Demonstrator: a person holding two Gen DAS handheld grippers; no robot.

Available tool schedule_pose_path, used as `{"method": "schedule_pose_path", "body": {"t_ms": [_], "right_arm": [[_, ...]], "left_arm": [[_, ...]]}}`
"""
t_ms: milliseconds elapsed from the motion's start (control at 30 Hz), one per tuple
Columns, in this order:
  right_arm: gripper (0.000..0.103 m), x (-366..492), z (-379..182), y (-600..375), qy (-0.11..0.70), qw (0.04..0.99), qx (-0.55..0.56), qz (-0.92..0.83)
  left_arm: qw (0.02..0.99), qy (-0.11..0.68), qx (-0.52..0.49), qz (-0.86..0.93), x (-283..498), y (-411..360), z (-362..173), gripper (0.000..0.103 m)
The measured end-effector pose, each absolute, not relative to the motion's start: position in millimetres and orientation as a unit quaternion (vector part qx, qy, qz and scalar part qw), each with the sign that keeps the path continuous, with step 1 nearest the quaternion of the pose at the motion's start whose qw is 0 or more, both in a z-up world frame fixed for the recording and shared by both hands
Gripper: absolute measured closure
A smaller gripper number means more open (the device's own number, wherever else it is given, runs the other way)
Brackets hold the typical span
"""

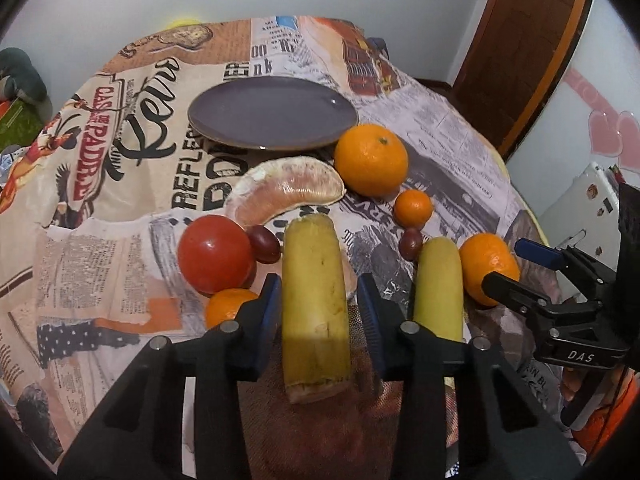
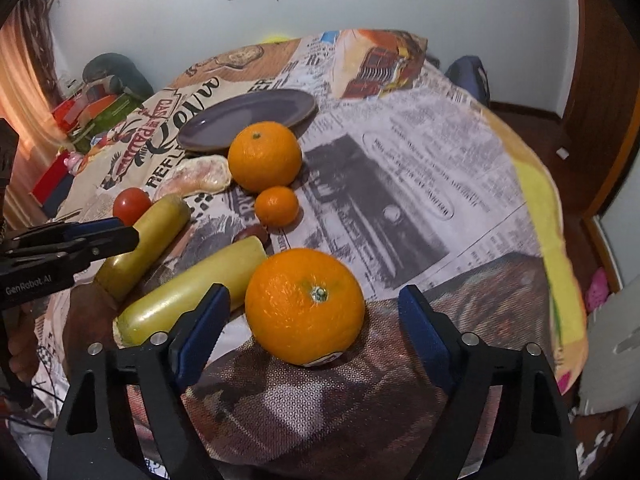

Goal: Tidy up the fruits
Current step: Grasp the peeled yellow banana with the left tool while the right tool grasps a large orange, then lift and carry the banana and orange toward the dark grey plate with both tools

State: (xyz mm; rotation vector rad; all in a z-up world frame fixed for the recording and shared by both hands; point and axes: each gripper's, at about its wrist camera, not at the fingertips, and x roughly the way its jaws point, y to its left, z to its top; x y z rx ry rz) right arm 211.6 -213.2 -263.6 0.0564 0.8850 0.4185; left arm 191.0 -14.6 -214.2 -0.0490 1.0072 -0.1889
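Fruit brackets both: my left hand-held gripper [image 1: 318, 312] straddles a banana piece [image 1: 314, 304], unclamped, right hand-held gripper [image 2: 316, 316] gapes around an orange [image 2: 304, 304], plate [image 1: 272, 114] awaiting.

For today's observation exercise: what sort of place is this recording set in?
Probably a room in a home: a table under a newspaper-print cloth, a wooden door, and clutter on the floor.

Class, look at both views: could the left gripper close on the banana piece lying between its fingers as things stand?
Probably yes. The left gripper straddles the banana piece, its pads beside both flanks with slight gaps. Nothing lies between; the tomato sits clear.
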Motion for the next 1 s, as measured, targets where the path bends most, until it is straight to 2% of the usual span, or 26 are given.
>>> {"method": "schedule_pose_path", "body": {"t_ms": [67, 333, 433, 733, 1000], "right_arm": [[0.027, 212.7, -265.0, -213.0, 0.426, 0.881, 0.032, 0.206], [0.033, 219.5, -273.2, -211.5, 0.434, 0.872, 0.038, 0.223], [0.04, 221.0, -275.4, -210.7, 0.436, 0.87, 0.04, 0.227], [0.04, 220.9, -274.5, -212.0, 0.436, 0.87, 0.038, 0.227], [0.041, 216.9, -264.0, -214.7, 0.43, 0.875, 0.035, 0.221]], "left_arm": [[0.869, 0.486, -0.023, -0.088, 193.9, -14.5, -217.3, 0.064], [0.867, 0.492, -0.005, -0.077, 205.9, -19.7, -224.3, 0.066], [0.866, 0.493, -0.009, -0.078, 209.1, -19.0, -225.4, 0.066], [0.862, 0.5, 0.002, -0.08, 218.4, -22.8, -233.2, 0.065], [0.859, 0.503, -0.029, -0.093, 211.0, -15.0, -224.8, 0.065]]}}
